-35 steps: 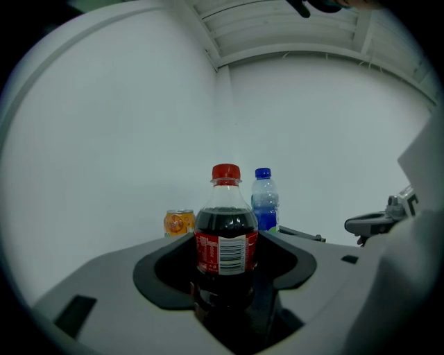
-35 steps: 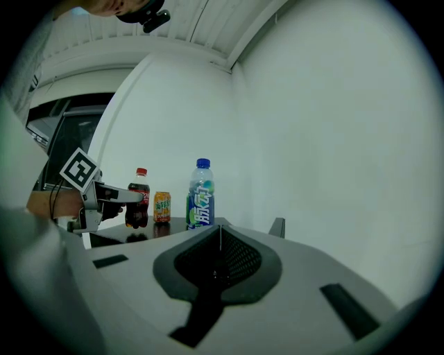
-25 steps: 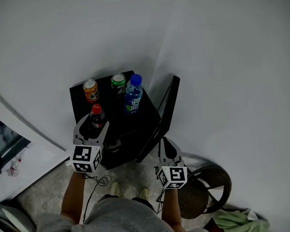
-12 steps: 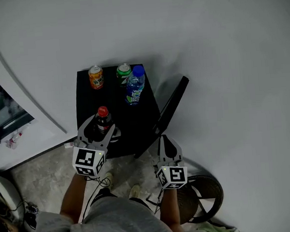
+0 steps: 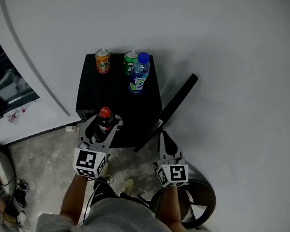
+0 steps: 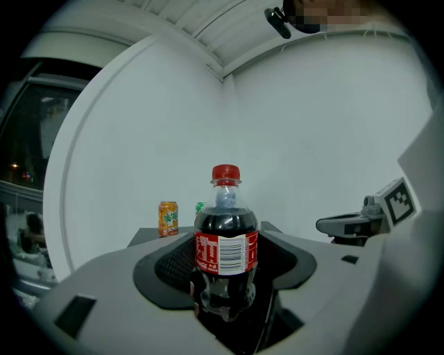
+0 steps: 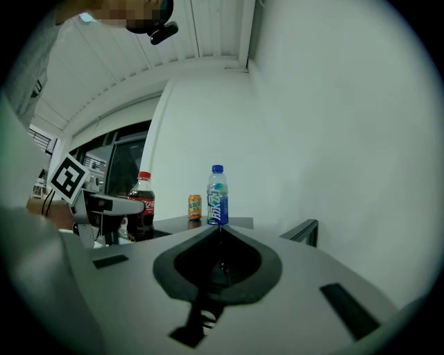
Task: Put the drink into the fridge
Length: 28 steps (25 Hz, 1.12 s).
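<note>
A plain white wall [image 5: 213, 32] curves behind a small black box-shaped fridge [image 5: 126, 102] that stands on grey speckled floor, its thin black door [image 5: 180, 101] swung open towards 2 o'clock. On its top, at 12 o'clock, stand an orange drink can [image 5: 102, 61], a green drink can [image 5: 130, 61] and a clear plastic bottle with a blue cap [image 5: 139, 74].

The drink for the task, a dark cola bottle with a red cap and red label [image 5: 104, 122], stands upright at the top's front edge, at about 11 o'clock. The left gripper [image 5: 102, 128] has its jaws pressed against the lower body of the bottle. Whether the base rests on the top cannot be told. The right gripper [image 5: 164, 139] is fully closed and empty, pointing at the near edge of the door at 1 o'clock.

The risks, as I judge them:
- The grip sits low on a rounded plastic wall, so the top-heavy bottle may tip or slide once lowered.
- The opening is out of sight from above, so the bottle could knock the top's front edge.
- The door may swing, as nothing holds it.
</note>
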Each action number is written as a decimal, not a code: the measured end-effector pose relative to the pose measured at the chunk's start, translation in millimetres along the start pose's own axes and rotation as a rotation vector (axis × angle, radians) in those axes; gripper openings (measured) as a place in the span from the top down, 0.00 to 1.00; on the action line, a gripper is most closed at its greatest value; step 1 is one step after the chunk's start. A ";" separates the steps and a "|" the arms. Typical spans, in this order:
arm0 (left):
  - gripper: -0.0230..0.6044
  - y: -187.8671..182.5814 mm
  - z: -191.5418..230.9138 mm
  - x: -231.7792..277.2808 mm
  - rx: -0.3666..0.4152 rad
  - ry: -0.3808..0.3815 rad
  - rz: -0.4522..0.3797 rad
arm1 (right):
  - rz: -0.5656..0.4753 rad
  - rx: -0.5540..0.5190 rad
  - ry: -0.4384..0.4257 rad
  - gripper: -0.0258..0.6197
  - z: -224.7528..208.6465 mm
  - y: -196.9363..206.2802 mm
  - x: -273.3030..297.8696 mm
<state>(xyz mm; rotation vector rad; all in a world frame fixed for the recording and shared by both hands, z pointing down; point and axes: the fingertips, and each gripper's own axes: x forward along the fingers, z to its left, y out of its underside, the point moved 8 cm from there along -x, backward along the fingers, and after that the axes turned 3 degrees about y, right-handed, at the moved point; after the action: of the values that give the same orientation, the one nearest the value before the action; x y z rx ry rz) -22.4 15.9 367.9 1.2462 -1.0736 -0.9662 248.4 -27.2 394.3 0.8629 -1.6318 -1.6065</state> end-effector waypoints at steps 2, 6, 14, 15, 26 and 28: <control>0.52 5.4 -6.6 -7.1 -0.009 -0.022 -0.002 | -0.003 -0.005 -0.022 0.92 -3.1 0.1 -1.4; 0.52 21.5 -14.8 -17.0 -0.027 -0.058 0.015 | -0.006 -0.024 -0.051 0.92 -5.6 2.5 1.2; 0.52 48.2 -12.1 -22.9 -0.035 -0.053 0.001 | 0.017 -0.011 -0.116 0.92 10.1 17.5 7.4; 0.52 51.8 -11.5 -22.2 -0.036 -0.047 0.002 | 0.022 -0.008 -0.121 0.92 12.7 21.7 10.0; 0.52 133.9 5.5 -8.3 -0.040 -0.006 0.036 | 0.002 -0.078 -0.109 0.92 30.8 86.9 44.3; 0.52 151.5 9.3 -5.7 -0.034 -0.004 0.029 | 0.002 -0.075 -0.110 0.92 33.8 104.1 47.9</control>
<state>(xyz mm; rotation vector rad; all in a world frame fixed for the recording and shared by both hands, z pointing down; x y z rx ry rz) -34.5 33.0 518.3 1.1990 -1.0712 -0.9616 194.3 -46.8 499.0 0.7451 -1.6350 -1.7293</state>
